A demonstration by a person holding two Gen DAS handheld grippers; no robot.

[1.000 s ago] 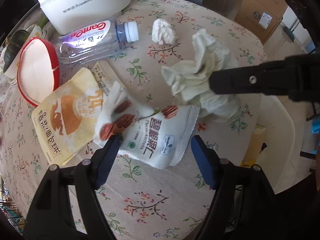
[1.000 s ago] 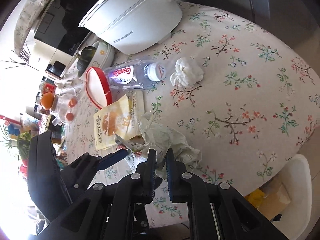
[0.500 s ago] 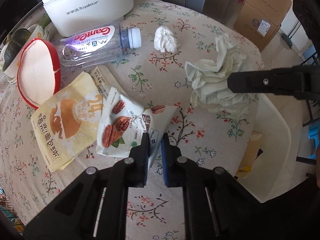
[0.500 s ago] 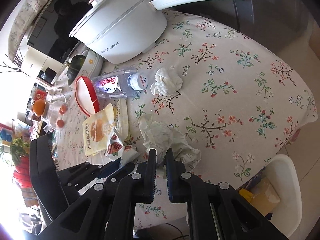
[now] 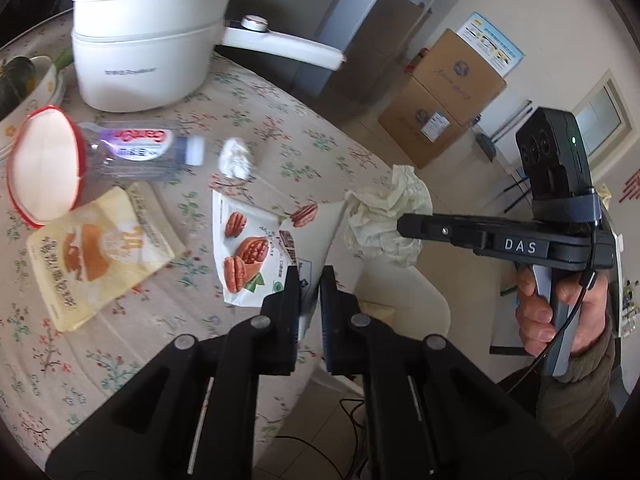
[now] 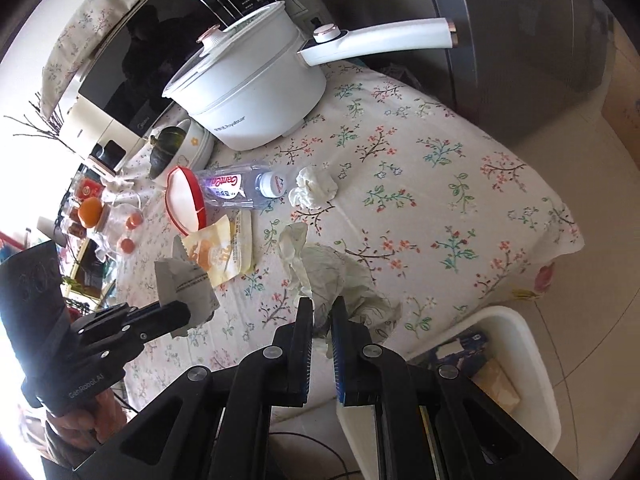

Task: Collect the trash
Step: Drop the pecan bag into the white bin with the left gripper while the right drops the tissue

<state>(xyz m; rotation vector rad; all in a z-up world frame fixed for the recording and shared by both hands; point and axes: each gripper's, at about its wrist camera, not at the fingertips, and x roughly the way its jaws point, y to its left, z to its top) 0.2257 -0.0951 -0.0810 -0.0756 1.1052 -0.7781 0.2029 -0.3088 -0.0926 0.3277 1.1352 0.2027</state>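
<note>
My left gripper (image 5: pixel 309 280) is shut on a corner of a white pecan snack packet (image 5: pixel 256 256), held lifted off the floral table (image 5: pixel 304 140). From the right wrist view the same packet (image 6: pixel 184 284) hangs from that gripper (image 6: pixel 186 314). My right gripper (image 6: pixel 322 312) is shut on a crumpled pale wrapper (image 6: pixel 340 276), raised near the table's edge; the left wrist view shows this wrapper (image 5: pixel 384 220) too. On the cloth lie a yellow bread packet (image 5: pixel 92 256), an empty water bottle (image 5: pixel 136 152) and a white tissue ball (image 5: pixel 236 158).
A white bin (image 6: pixel 516 360) with some rubbish stands on the floor below the table edge. A white pot (image 5: pixel 148 52) with a long handle stands at the back, a red-rimmed lid (image 5: pixel 44 168) at the left. Cardboard boxes (image 5: pixel 448 92) stand beyond the table.
My left gripper went from open around the pecan packet to shut on it and lifted it. My right gripper rose with the crumpled wrapper, moving off toward the table edge.
</note>
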